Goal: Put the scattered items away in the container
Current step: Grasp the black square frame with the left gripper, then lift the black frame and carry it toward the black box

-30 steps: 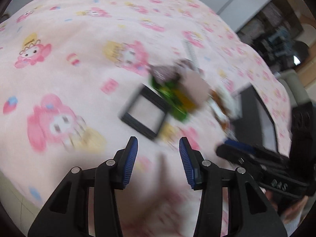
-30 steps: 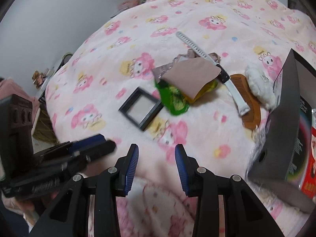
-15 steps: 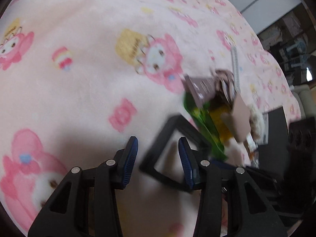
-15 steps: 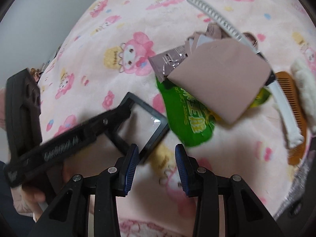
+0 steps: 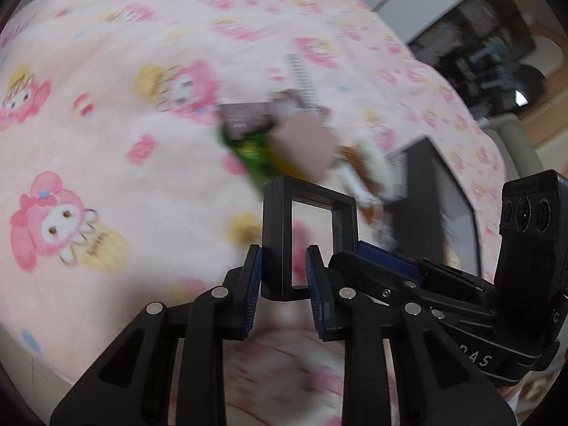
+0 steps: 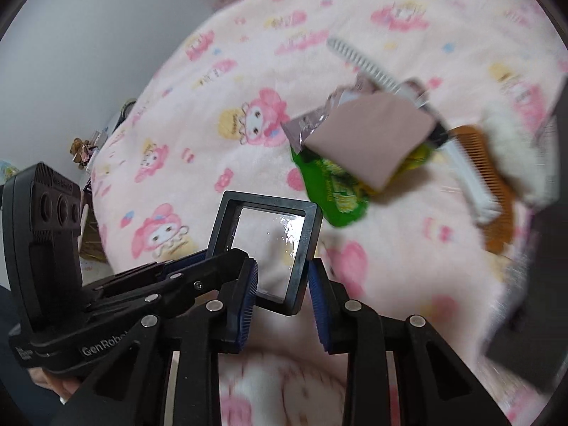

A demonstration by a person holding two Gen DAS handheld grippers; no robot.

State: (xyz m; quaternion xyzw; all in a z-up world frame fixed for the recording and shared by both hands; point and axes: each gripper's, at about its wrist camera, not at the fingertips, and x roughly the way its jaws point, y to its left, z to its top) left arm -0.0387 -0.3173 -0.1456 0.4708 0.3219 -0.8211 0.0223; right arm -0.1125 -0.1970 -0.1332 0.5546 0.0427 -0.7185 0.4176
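A black square frame [image 5: 309, 234] with a clear window is off the pink bedspread and stands tilted on edge. My left gripper [image 5: 284, 277] has the frame's left bar between its blue pads, and its jaws are closing. My right gripper [image 6: 282, 284] has the frame's [image 6: 269, 241] lower right corner between its pads, and its jaws are closing too. In the right wrist view the left gripper [image 6: 227, 254] reaches the frame from the left. The dark open box [image 6: 532, 301] stands at the right.
A pile lies further up the bedspread [image 6: 220, 81]: a green snack bag [image 6: 330, 191], a beige card [image 6: 372, 135], a silver sachet [image 6: 309, 124], a white comb [image 6: 362, 60], a brown comb [image 6: 493, 177] and a white fluffy item [image 6: 514, 142]. The bed's edge is at the left, with clutter beyond it.
The frame lay flat on the bedspread a second ago. Both grippers closed in on it, their jaws narrowed, and it is now raised and tilted up between them.
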